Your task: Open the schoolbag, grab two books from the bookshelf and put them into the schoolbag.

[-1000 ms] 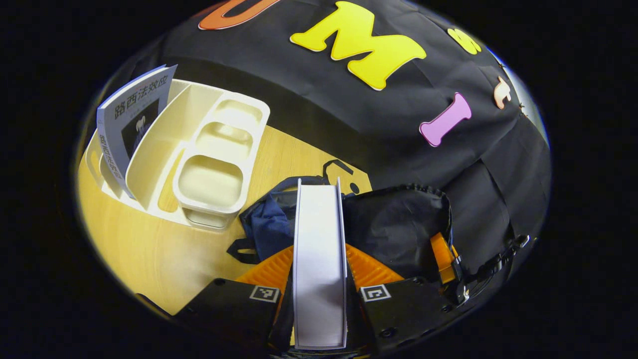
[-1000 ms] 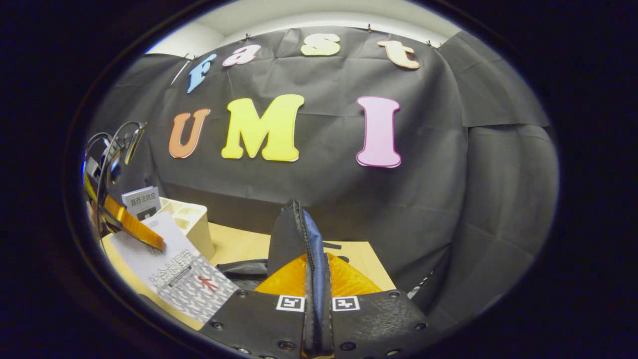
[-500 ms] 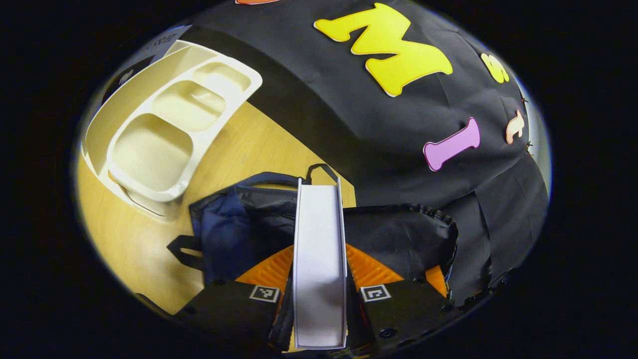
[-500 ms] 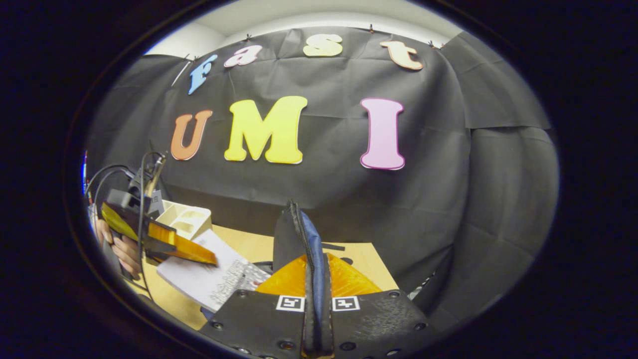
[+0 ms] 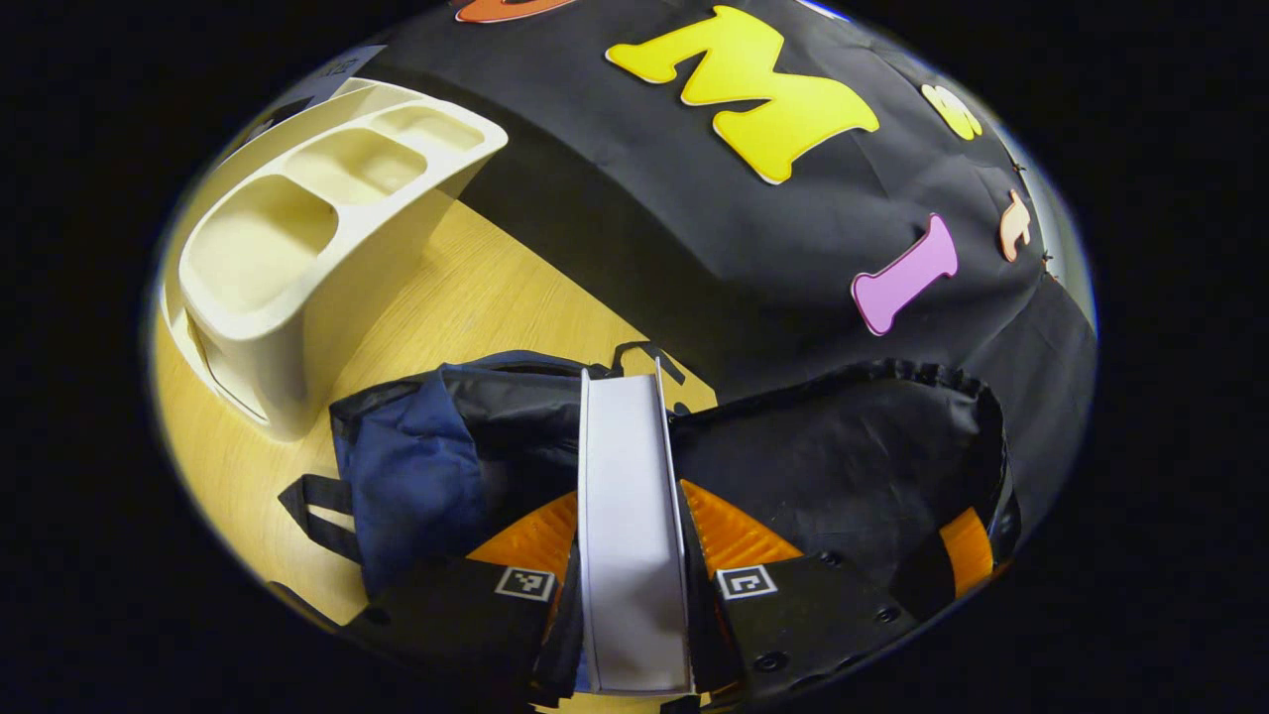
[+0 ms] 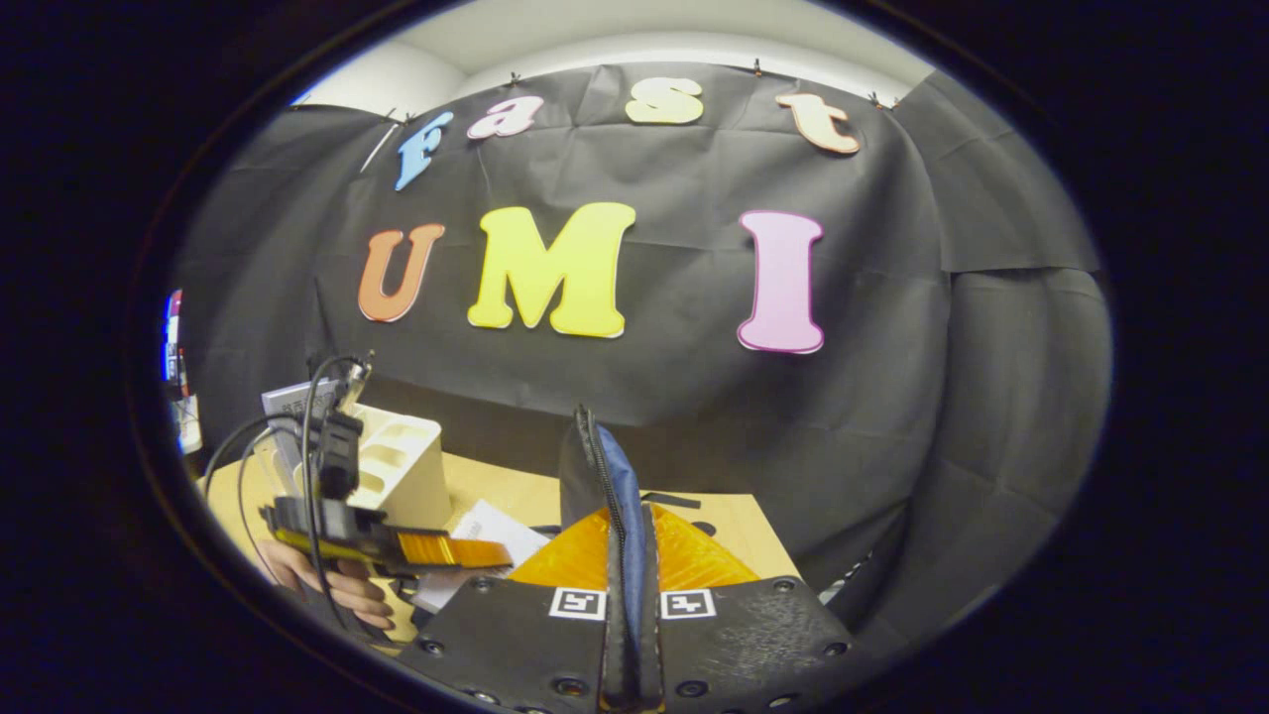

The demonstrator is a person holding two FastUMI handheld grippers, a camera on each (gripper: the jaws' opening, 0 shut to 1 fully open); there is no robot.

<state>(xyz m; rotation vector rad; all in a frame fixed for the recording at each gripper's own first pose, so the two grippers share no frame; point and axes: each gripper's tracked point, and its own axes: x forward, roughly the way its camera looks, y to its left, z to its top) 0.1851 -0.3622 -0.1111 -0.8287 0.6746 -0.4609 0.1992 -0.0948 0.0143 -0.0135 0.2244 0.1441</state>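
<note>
White page edges are showing where my left claw (image 5: 631,555) is pinching the book (image 5: 627,496) above the open schoolbag (image 5: 833,466); my right claw (image 6: 629,585) is clamping the zipper edge (image 6: 595,476); I am aiming the book squarely into the mouth, keeping that edge lifted.

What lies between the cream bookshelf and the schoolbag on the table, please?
In the left gripper view, only bare wooden table separates the bookshelf from the schoolbag.

wooden table (image 5: 466,297) — schoolbag (image 5: 416,466), bookshelf (image 5: 297,238)
</note>
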